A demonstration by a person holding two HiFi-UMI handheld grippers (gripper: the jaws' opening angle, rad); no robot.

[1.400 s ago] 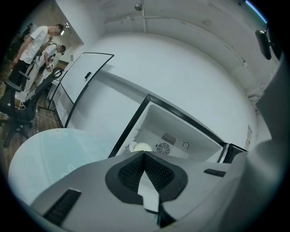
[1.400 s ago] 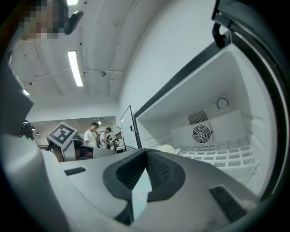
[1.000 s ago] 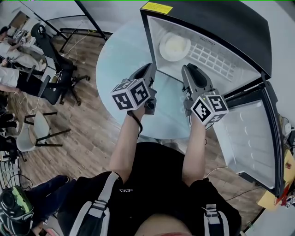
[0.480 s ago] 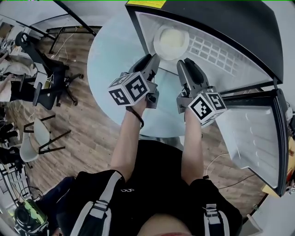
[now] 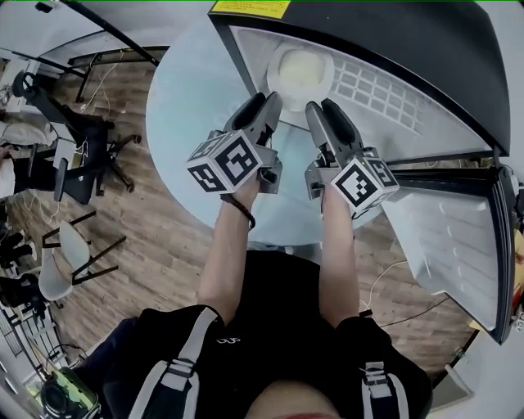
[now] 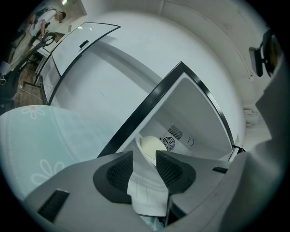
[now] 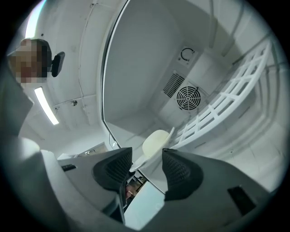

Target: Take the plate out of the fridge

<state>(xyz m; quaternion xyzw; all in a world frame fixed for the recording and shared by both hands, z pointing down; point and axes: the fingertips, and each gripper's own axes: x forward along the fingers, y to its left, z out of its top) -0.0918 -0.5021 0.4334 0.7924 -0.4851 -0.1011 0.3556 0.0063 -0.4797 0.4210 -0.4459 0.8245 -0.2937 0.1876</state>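
- Head view: overhead, steeply downward; fridge (image 5: pixel 409 106) at 1 o'clock, tabletop (image 5: pixel 188 90) at 11 o'clock.
- Left gripper view, right gripper view: near, facing into fridge; both share the plate (image 6: pixel 152 146).

I count one fridge (image 5: pixel 393 33) with one door (image 5: pixel 446 245) swung wide. Inside it there's one plate (image 5: pixel 301 72), one white wire shelf (image 5: pixel 377 90) and one round fan grille (image 7: pixel 188 97). One yellow label (image 5: pixel 246 8) on the fridge top, one round glass table (image 5: pixel 192 106). I make out two chairs at the side: one black office chair (image 5: pixel 78 164), one white chair (image 5: pixel 57 274). Two grippers, the left gripper (image 5: pixel 266 102) and the right gripper (image 5: pixel 323 106) — one marker cube each, both pairs of jaws opening, nothing between the pads.
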